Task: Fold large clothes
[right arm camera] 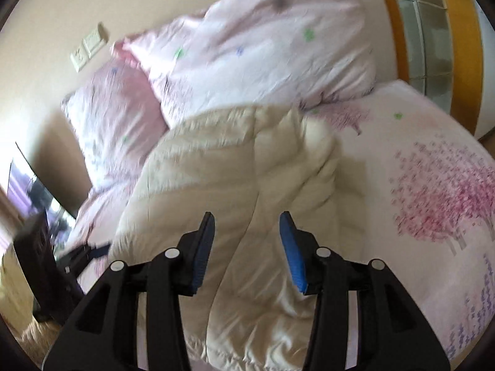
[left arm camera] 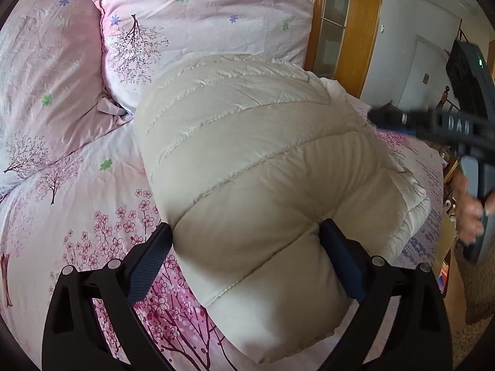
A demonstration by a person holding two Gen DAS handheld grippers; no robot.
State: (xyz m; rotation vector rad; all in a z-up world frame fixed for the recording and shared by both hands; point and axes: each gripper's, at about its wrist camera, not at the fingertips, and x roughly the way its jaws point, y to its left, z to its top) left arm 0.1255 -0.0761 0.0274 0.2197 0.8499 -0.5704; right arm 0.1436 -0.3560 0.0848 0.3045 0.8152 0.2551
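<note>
A cream quilted puffer jacket (left arm camera: pixel 260 167) lies bunched in a thick folded bundle on the bed; it also shows in the right wrist view (right arm camera: pixel 235 167). My left gripper (left arm camera: pixel 247 232) stands wide open with its two fingers on either side of the bundle's near end, the padding bulging between them. My right gripper (right arm camera: pixel 247 225) is open and empty, hovering above the jacket's right part. It appears blurred at the right edge of the left wrist view (left arm camera: pixel 383 114). The left gripper shows at the lower left of the right wrist view (right arm camera: pixel 92 252).
The bed sheet (left arm camera: pixel 77 216) is pink with blossom trees. Two pink pillows (left arm camera: pixel 204 21) (left arm camera: pixel 46 71) lie behind the jacket. A wooden door frame (left arm camera: pixel 355 31) stands at the back right. The bed's right edge (left arm camera: pixel 439 216) drops to the floor.
</note>
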